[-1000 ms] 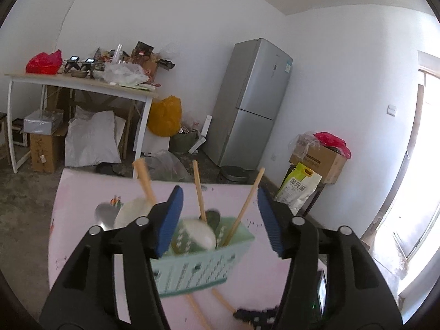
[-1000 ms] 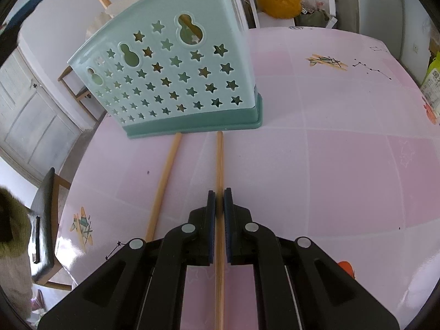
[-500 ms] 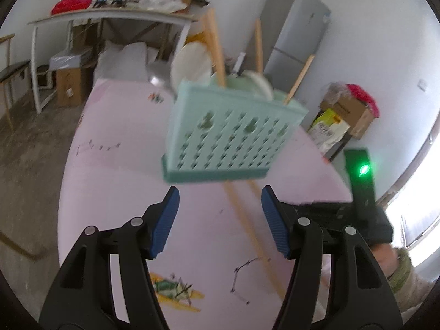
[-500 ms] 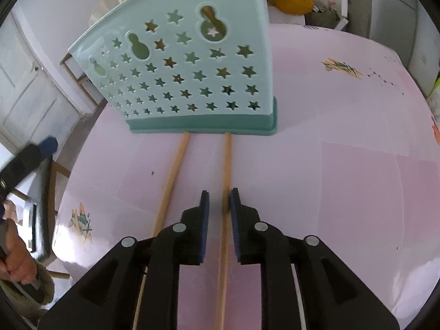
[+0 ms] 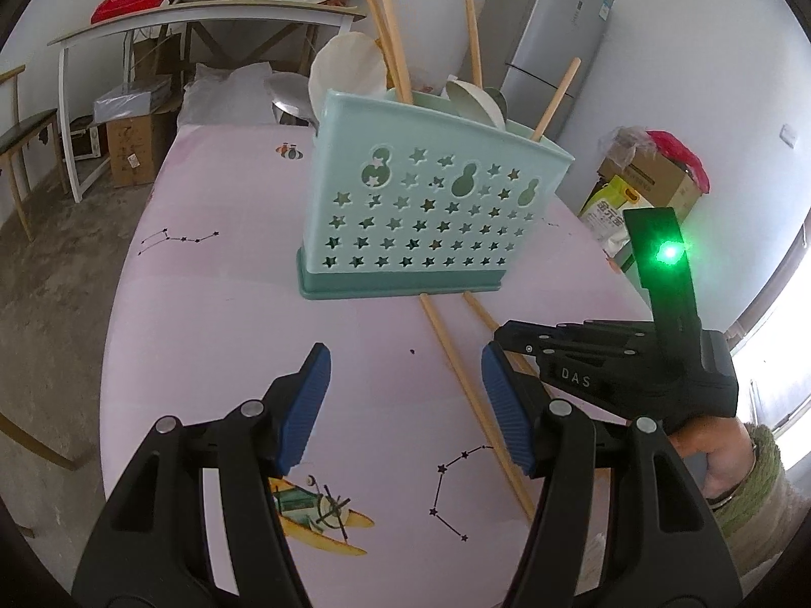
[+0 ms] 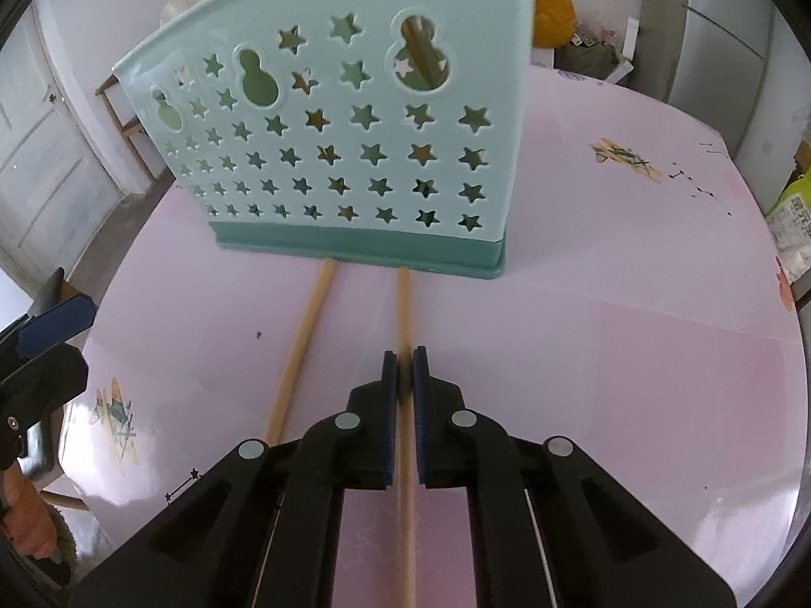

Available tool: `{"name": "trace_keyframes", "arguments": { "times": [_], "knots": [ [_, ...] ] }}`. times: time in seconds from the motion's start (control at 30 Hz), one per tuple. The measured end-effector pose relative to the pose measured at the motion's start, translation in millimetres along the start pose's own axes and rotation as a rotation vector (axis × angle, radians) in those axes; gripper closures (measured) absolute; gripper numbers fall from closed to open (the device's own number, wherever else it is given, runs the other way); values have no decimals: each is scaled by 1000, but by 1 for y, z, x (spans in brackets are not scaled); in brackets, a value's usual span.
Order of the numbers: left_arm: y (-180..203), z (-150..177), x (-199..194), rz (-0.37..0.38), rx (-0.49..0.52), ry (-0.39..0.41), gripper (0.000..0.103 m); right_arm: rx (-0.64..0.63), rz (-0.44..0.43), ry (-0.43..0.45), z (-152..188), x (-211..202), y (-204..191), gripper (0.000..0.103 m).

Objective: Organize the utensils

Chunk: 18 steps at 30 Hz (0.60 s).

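A pale green utensil caddy pierced with stars stands on the pink table, holding wooden sticks and pale spoons. Two loose chopsticks lie on the table with their far ends at the caddy's base, the left chopstick free and the right chopstick just beside it. Only the left wrist view shows the fridge, the cluttered side table and the caddy's contents; the right wrist view shows the grip closely. The left gripper hangs spread above bare table, touching nothing. The right gripper has just been closing and pinches the right chopstick.
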<state>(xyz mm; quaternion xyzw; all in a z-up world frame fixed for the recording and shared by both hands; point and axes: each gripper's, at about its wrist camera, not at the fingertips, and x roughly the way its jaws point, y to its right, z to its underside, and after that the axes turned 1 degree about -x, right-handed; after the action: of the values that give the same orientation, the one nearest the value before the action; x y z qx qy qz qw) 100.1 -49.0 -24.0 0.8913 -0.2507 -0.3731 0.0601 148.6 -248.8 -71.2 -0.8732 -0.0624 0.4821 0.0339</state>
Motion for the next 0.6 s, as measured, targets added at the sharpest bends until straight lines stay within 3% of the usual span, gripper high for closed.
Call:
{"name": "trace_keyframes", "arguments": {
  "times": [0.2, 0.37, 0.6],
  "knots": [
    [8, -5, 11, 0, 15, -20, 45, 81, -40, 67, 0, -26, 20, 97],
    [16, -7, 36, 1, 12, -92, 46, 118, -58, 95, 0, -39, 30, 97],
    [32, -9, 77, -42, 53, -192, 65, 138, -69, 114, 0, -45, 34, 97]
  ]
}}
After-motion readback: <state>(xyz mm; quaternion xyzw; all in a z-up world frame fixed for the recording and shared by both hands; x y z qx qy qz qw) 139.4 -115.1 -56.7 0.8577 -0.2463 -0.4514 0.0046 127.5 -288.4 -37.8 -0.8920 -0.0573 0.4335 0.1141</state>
